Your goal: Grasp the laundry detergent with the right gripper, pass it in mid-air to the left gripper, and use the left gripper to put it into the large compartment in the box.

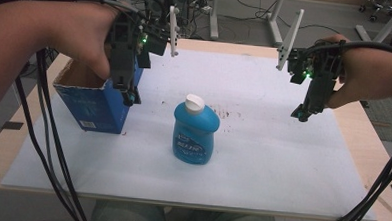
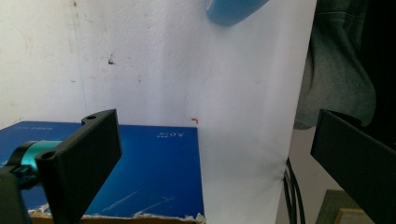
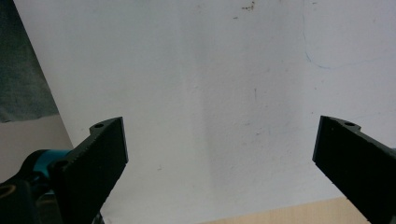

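My 2 claws, left (image 1: 129,95) and right (image 1: 300,115), gaped wide and empty. The bottle (image 1: 195,133) stood between them, beside the box (image 1: 96,103); a clumsy side-knock would probably topple it.

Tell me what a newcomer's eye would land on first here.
First the blue bottle with a white cap, standing upright in the middle of the white sheet. Next, the open blue box to its left, with the left gripper hanging at its rim. The right gripper hovers open at the right.
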### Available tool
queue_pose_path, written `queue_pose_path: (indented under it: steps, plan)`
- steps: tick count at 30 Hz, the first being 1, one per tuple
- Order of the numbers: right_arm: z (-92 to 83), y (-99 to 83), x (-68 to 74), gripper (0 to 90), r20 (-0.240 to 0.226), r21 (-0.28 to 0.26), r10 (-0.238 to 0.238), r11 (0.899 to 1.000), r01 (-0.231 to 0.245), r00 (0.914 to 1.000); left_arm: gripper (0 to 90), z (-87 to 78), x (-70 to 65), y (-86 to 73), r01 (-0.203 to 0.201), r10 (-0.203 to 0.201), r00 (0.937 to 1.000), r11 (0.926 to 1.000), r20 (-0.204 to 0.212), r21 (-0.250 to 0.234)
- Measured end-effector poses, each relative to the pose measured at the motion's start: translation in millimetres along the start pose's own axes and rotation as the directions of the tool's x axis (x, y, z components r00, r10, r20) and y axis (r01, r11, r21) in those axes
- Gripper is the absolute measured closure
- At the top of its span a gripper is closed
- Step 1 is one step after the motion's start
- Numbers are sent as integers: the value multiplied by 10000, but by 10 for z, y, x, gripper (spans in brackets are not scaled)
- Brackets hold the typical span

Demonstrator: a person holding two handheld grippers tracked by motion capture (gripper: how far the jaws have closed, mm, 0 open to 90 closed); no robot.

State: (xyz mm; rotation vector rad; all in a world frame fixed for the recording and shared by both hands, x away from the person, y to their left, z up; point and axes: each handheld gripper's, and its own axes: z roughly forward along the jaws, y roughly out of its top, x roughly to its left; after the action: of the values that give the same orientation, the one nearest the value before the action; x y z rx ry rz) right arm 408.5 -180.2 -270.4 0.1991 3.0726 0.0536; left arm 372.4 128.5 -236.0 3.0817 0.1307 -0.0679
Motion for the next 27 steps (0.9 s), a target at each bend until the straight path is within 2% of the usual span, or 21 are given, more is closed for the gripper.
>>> queue_pose_path:
  steps: [6,8,12,18,22,25,27]
  plan:
    - [-13,1,35,22,28,-48,51,10000,-51,10000,17,1,48,-11,-58,58,10000,9999,24,-101]
    - [-26,2,64,22,16,-201,65,9998,-64,10000,18,5,64,-2,-147,147,9999,9999,29,-64]
    - [-50,-4,135,22,-138,-886,36,9961,-48,9999,17,25,77,16,-213,213,9998,9998,35,-60]
    - [13,-2,269,22,-365,-1822,35,9832,-101,9993,18,52,103,45,-351,351,9994,9994,24,-11]
    - [69,13,351,22,-453,-2284,-159,9736,51,9988,18,58,123,53,-344,344,9994,9994,33,-54]
    - [108,15,402,22,-541,-2750,-196,9614,40,9983,18,66,136,54,-387,387,9992,9993,21,10]
    - [139,18,424,22,-648,-3128,-290,9498,73,9975,17,74,143,50,-368,368,9993,9993,39,-15]
